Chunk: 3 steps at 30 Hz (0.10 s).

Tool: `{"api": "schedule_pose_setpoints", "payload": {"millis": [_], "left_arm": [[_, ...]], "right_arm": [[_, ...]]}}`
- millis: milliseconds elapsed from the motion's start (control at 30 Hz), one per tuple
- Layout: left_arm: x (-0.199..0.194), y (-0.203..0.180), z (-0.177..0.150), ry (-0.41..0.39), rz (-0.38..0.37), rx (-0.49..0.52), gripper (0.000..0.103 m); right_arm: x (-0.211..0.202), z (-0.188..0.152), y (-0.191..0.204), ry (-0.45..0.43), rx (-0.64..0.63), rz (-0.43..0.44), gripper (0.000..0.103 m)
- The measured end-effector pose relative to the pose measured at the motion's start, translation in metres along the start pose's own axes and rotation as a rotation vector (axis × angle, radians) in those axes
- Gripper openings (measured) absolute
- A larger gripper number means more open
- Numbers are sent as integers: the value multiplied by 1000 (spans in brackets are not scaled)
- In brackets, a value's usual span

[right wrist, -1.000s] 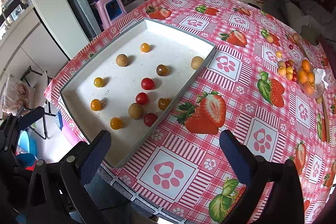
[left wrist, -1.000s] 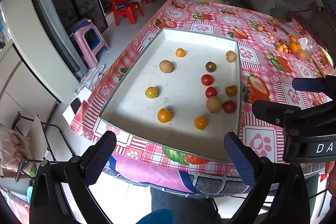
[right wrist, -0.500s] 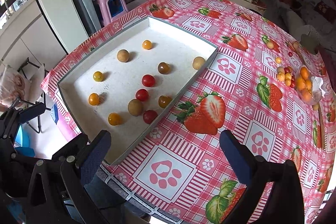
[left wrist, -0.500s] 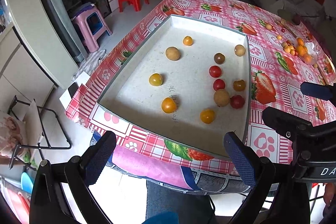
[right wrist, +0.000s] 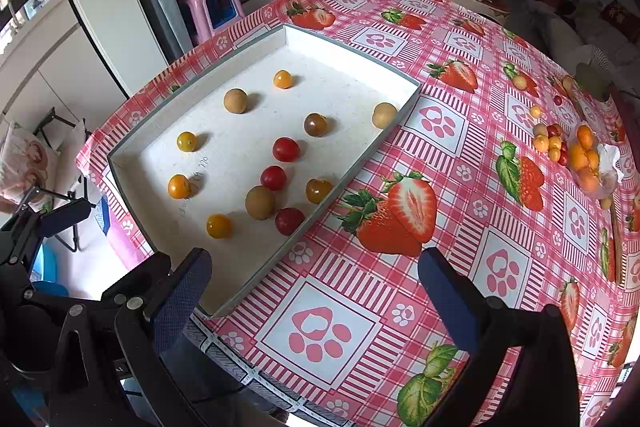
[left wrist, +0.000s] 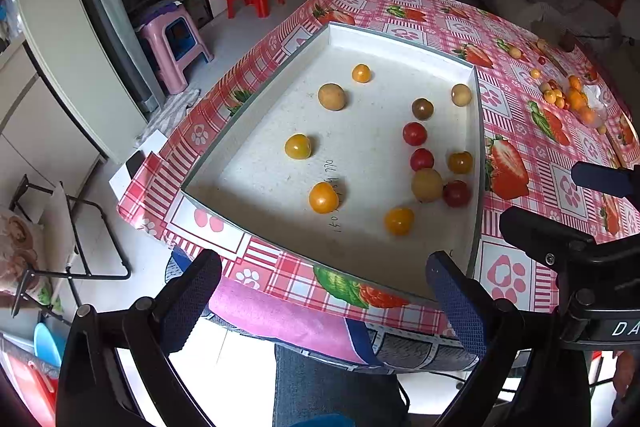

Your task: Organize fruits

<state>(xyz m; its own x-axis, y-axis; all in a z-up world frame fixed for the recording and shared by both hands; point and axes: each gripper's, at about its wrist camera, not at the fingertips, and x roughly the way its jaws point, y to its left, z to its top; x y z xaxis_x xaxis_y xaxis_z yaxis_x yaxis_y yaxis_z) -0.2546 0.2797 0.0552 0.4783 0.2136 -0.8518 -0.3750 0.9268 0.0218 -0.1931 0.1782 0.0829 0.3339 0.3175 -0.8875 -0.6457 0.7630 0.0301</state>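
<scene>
Tray (left wrist: 478, 163) rim near table edge (left wrist: 280, 287), left tool (left wrist: 324, 291) and right tool (right wrist: 316, 291) wide, empty, hovering short of it.

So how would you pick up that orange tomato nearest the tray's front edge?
Probably from straight above, fingers closing across the widest middle of the orange tomato. It is round, so any side grips alike, and it sits apart from the other fruit in the white tray, leaving room on both sides.

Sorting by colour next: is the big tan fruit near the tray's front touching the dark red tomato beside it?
Cannot tell: both views show the tan fruit and red tomato abutting, no visible gap.
</scene>
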Motion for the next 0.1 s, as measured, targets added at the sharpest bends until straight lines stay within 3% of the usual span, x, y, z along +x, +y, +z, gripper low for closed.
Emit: {"api": "schedule_pose_setpoints", "payload": {"millis": [100], "left_arm": [[-3, -2, -1, -20, 9, 17, 103]], "right_arm": [[1, -1, 0, 1, 3, 0, 103]]}}
